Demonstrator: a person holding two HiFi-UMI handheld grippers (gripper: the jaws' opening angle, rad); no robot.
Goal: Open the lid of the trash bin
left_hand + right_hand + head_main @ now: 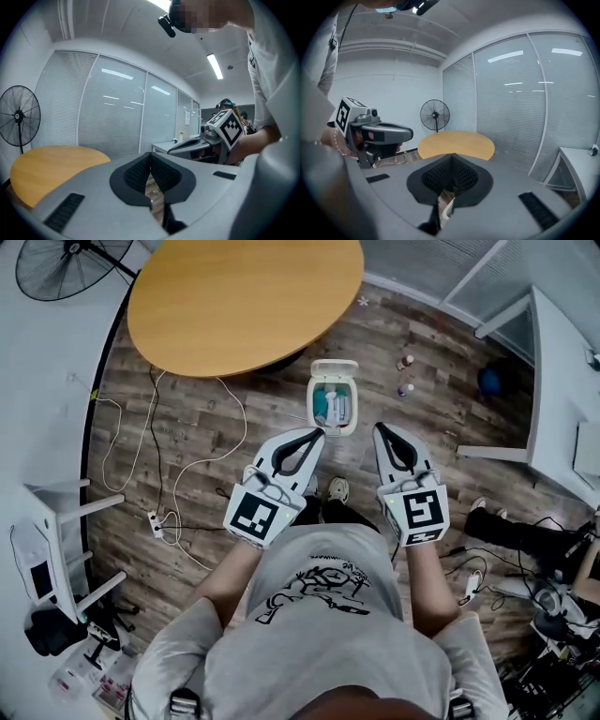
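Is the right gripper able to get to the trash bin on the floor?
Probably yes. The right gripper hangs just short of the trash bin, with nothing between them, though the person would likely have to bend down.

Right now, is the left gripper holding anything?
No, the left gripper has its jaws closed pad against pad with nothing between them.

Both bare forearms (232,570) reach forward, side by side and held level. The left gripper (315,435) and right gripper (381,428) point ahead, tips leaning slightly toward each other. Each has its jaws pressed together on nothing.
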